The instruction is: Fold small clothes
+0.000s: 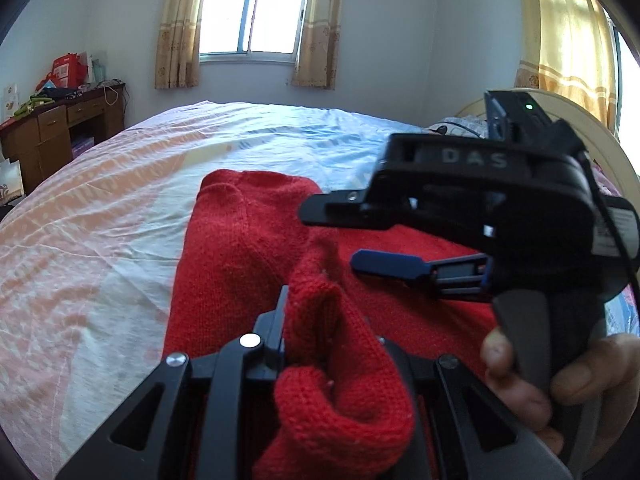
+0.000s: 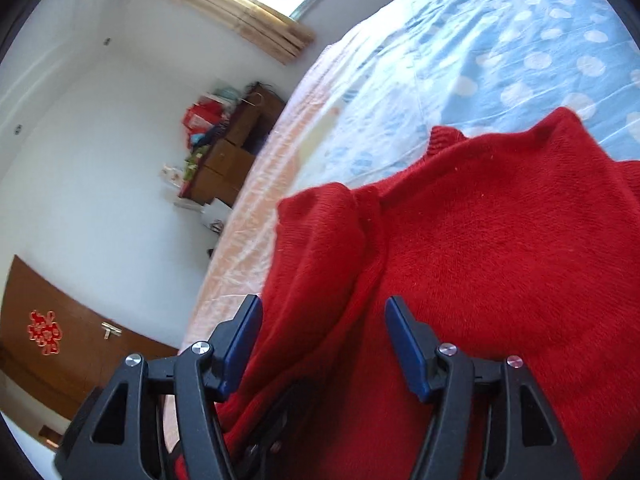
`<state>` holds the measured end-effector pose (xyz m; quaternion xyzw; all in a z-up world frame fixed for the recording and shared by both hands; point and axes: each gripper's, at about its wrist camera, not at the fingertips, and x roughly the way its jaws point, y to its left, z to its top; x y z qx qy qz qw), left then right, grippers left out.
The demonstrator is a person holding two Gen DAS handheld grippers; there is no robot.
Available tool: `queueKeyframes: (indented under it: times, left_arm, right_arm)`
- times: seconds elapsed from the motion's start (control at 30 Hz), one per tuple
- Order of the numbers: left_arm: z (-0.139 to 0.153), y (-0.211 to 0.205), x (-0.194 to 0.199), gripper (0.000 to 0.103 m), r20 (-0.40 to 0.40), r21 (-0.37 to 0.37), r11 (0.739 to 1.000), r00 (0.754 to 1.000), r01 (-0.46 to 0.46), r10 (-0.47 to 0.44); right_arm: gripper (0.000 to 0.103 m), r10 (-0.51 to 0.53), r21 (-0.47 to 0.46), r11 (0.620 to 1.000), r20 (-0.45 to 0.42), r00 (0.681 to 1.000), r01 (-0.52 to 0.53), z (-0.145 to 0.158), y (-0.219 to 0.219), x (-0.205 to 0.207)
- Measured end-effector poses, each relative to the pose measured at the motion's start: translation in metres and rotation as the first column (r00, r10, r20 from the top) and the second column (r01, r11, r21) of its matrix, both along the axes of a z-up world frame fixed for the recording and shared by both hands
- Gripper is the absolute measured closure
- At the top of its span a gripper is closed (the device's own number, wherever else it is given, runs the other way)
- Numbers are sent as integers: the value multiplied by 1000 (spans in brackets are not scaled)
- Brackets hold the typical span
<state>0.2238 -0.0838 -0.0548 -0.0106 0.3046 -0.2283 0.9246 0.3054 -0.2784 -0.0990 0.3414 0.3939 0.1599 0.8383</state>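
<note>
A red knitted sweater [image 1: 240, 248] lies on the bed, its body spread flat in the right wrist view [image 2: 500, 248]. My left gripper [image 1: 316, 320] is shut on a bunched fold of the red sweater, likely a sleeve or edge, which drapes back over its fingers. My right gripper [image 1: 332, 232] shows in the left wrist view at the right, held in a hand, jaws open, hovering over the sweater. In its own view the right gripper [image 2: 324, 312] is open, blue pads [image 2: 404, 340] apart above a ridge of the sweater.
The bed [image 1: 100, 208] has a pink, white and blue sheet [image 2: 500, 40]. A wooden desk [image 1: 52, 132] with clutter stands by the far left wall. A curtained window [image 1: 252, 12] is behind the bed. A headboard [image 1: 600, 136] is at the right.
</note>
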Motion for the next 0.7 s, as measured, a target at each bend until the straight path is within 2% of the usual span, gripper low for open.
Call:
queueKeyframes:
  times: [0.13, 0.17, 0.2, 0.23, 0.3, 0.37, 0.43, 0.6, 0.7]
  left_arm:
    - [0, 1, 0, 84, -6, -17, 1000, 1000, 6, -6]
    - [0, 1, 0, 84, -7, -22, 1000, 1000, 8, -8]
    - [0, 2, 0, 84, -8, -26, 1000, 1000, 8, -8]
    - [0, 2, 0, 84, -10, -30, 1000, 1000, 7, -7]
    - [0, 4, 0, 83, -16, -39, 999, 1000, 6, -7]
    - [0, 5, 0, 82, -21, -48, 999, 1000, 9, -10]
    - [1, 5, -1, 82, -22, -51, 999, 1000, 11, -12]
    - [5, 7, -3, 82, -27, -61, 998, 1000, 4, -5]
    - [15, -2, -15, 83, 5, -20, 1000, 1000, 18, -18]
  right_arm:
    - [41, 15, -34, 999, 6, 1000, -15, 1, 9, 10]
    - [45, 23, -52, 998, 3, 1000, -22, 0, 10, 10]
    - [60, 32, -72, 997, 0, 999, -32, 0, 14, 10]
    - [70, 42, -85, 996, -6, 999, -42, -2, 16, 11]
    - [74, 45, -86, 995, -19, 999, -47, -9, 21, 17]
    - [84, 28, -75, 997, -11, 1000, -29, -14, 19, 17]
    - [88, 16, -68, 998, -1, 1000, -16, -16, 17, 16]
    - [90, 16, -74, 997, 39, 999, -13, -4, 18, 8]
    - [91, 24, -93, 996, 63, 998, -18, 9, 14, 4]
